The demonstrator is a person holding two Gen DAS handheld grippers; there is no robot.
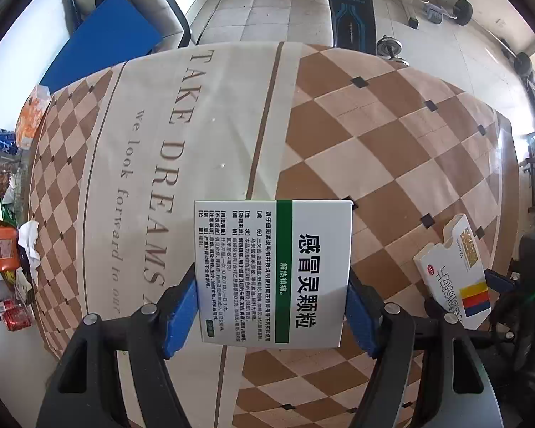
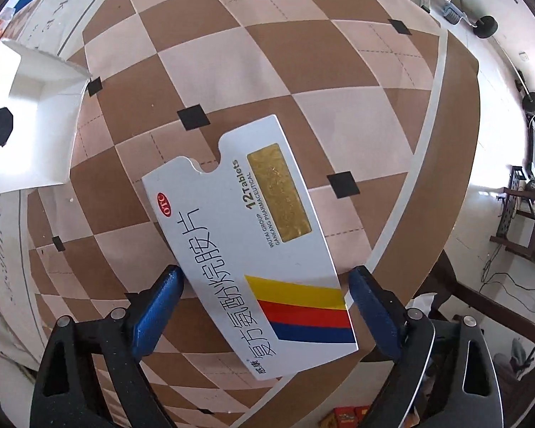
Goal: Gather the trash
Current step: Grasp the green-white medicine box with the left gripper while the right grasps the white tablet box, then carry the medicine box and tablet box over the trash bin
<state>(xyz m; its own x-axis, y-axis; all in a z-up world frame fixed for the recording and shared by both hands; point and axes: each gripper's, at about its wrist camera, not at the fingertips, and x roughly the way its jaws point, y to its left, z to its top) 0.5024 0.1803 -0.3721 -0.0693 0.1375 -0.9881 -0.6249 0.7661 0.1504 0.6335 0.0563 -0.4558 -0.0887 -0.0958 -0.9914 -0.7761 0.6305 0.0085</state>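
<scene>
Left gripper (image 1: pixel 271 315): points straight down over the green box (image 1: pixel 273 274); blue pads sit at both side edges, seemingly touching, so it looks clamped on the box, though how firmly I cannot tell.
Right gripper (image 2: pixel 264 312): also pointing down, jaws apart and straddling the tablet box (image 2: pixel 253 246); left pad is at the box edge, right pad just beside its corner, no clear squeeze yet.
Green box: lies flat on the checked tabletop (image 1: pixel 392 149), square to the left gripper.
Tablet box: flat, near the tabletop's edge, skewed across the right gripper's line; its open end points away.
Step in hand: likely securing both boxes for lifting.
Doing it well, left: keep pads level on the side walls; empty card may buckle, so squeeze gently.
Doing it well, right: the skew means pads would meet corners; rolling the wrist to match the long edges should give a flatter hold.
Risk: the tablet box may slide off the edge if nudged.
Surroundings: packets (image 1: pixel 3 249) crowd the far left side.
</scene>
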